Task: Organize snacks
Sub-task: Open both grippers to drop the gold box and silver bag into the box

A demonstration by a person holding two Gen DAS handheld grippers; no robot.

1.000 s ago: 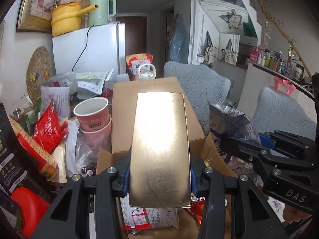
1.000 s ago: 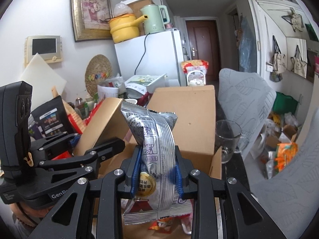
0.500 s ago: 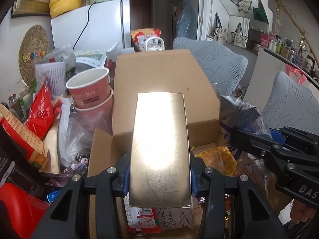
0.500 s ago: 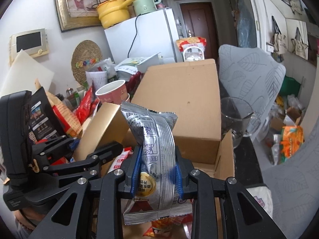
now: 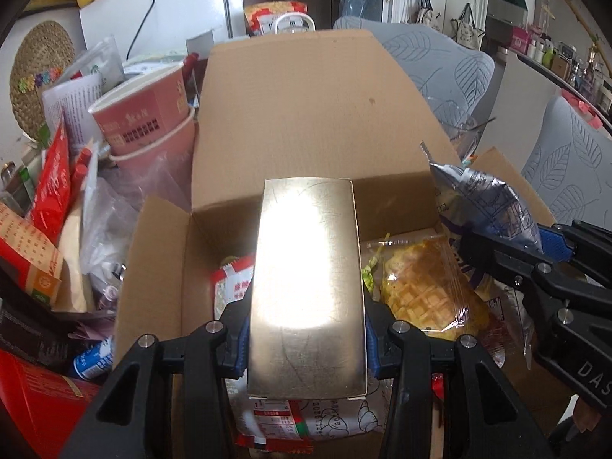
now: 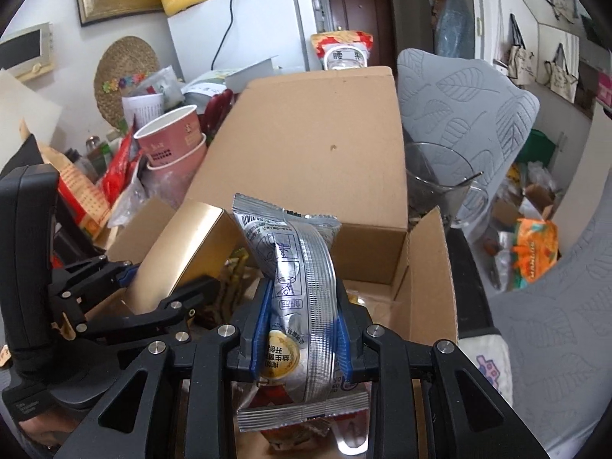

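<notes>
Two tools, both loaded, both over the one open cardboard box (image 5: 306, 114). Left tool (image 5: 306, 338) is clamped on one gold box (image 5: 306, 287), blue pads against its long sides; it sits tilted above the box's near-left part. Right tool (image 6: 302, 329) is closed tight on one silver snack packet (image 6: 302, 287), which stands upright between the pads above the box's near-right part. In the left wrist view the right tool comes in from the right edge with the same packet. Inside the box, visible count: one clear pack with a yellow waffle-pattern pastry (image 5: 424, 290) toward the right wall, one red-and-white packet (image 5: 229, 287) under the gold box, one white printed packet (image 5: 321, 417) at the near edge. Back flap stands up. Left of the box on the cluttered surface: two pink paper cups (image 5: 145, 114), nested. Right of the box: one glass mug (image 6: 440, 187).
</notes>
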